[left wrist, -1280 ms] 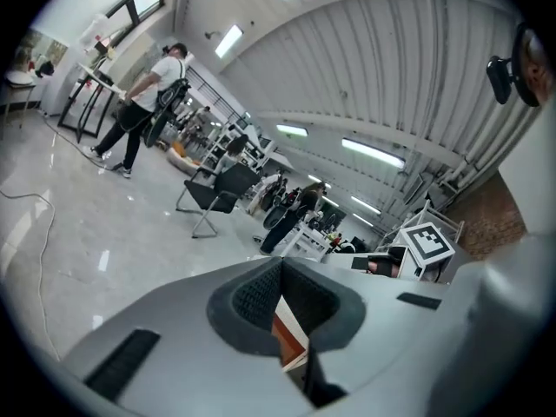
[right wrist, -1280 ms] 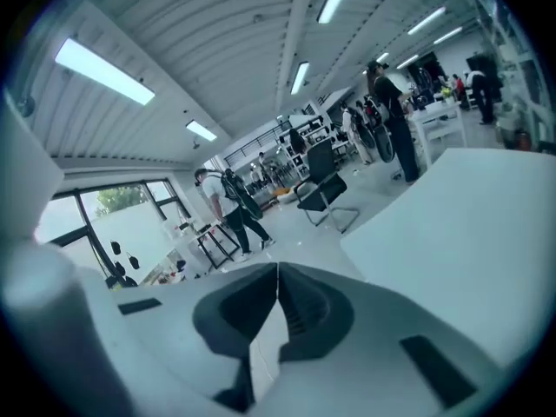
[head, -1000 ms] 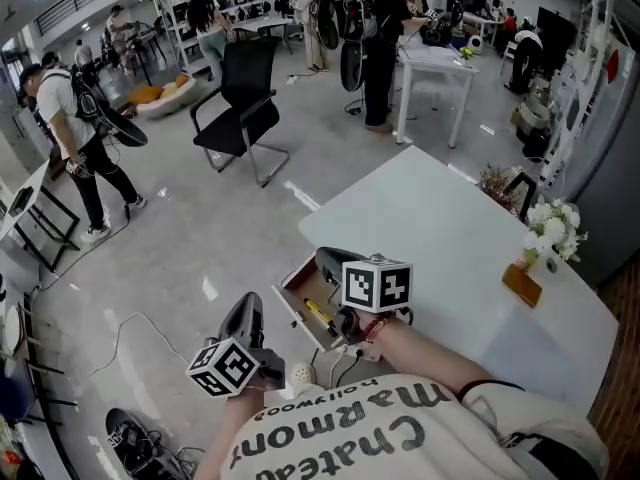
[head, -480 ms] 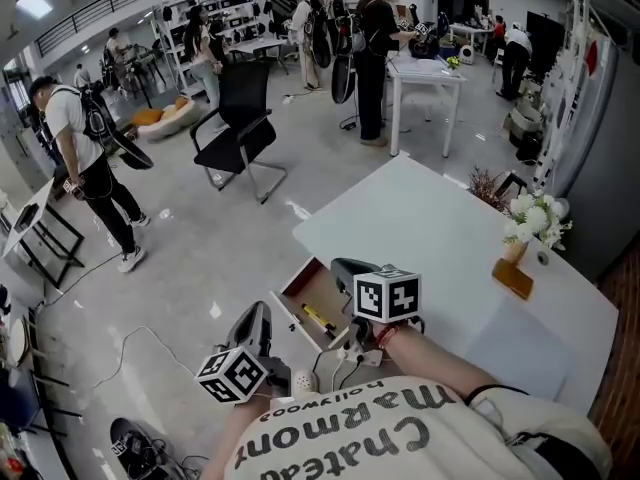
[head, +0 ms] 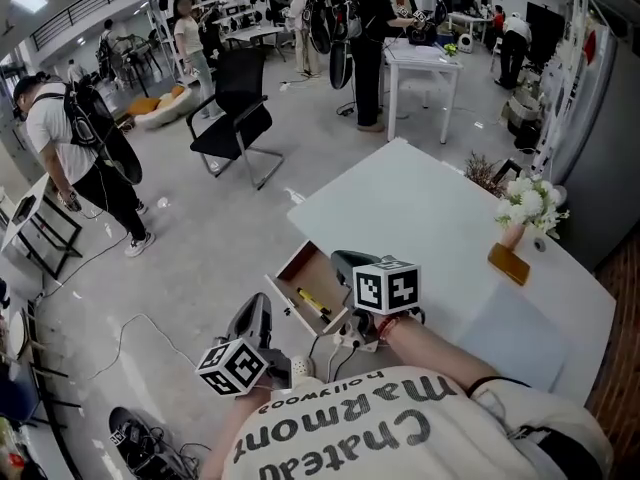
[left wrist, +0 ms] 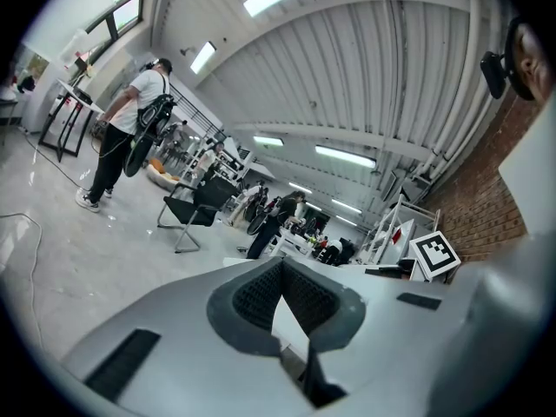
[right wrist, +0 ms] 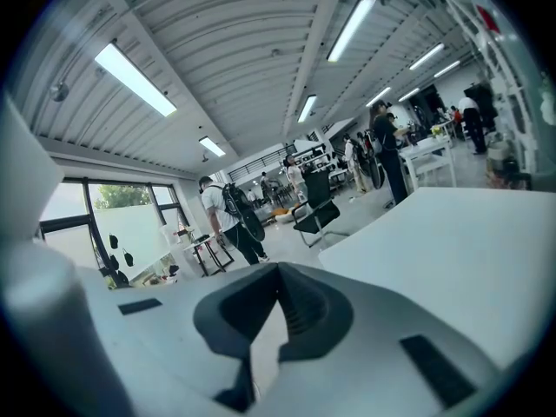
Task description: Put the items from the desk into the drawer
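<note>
The drawer [head: 300, 276] was open with a yellow thing [head: 313, 302] inside, a brown thing [head: 508, 264] waited on the desk [head: 420, 218], and the left gripper [left wrist: 280, 264] and right gripper [right wrist: 278, 273] were closed on nothing.

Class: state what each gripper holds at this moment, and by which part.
Nothing is held. The left gripper and the right gripper both have their jaws together, with nothing between them.

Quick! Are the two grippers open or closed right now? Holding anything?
Left hand-held gripper: closed, holding nothing.
Right hand-held gripper: closed, holding nothing.
</note>
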Action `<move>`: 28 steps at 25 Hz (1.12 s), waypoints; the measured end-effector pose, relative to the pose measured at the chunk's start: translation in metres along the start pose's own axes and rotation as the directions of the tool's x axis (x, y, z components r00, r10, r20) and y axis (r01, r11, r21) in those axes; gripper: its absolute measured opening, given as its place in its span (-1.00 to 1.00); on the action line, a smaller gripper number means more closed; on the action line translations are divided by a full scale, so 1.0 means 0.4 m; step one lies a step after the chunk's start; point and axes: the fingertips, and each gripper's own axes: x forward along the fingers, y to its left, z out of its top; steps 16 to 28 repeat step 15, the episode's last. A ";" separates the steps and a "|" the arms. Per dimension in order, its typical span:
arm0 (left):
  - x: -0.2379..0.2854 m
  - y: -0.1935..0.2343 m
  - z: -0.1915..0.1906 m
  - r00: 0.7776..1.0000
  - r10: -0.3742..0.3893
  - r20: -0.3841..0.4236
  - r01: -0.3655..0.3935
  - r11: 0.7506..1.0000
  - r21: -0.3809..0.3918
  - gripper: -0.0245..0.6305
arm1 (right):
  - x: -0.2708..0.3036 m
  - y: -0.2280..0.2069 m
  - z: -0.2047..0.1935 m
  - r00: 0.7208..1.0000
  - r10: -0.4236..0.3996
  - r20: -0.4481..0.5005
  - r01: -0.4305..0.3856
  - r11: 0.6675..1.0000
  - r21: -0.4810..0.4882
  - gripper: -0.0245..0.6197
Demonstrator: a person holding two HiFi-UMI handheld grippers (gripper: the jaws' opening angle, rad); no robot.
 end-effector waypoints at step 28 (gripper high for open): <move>-0.014 -0.008 -0.039 0.999 0.023 -0.029 -0.023 1.000 -0.009 -0.92 | -0.015 -0.036 -0.053 0.999 -0.012 -0.036 0.013 0.999 0.030 -0.91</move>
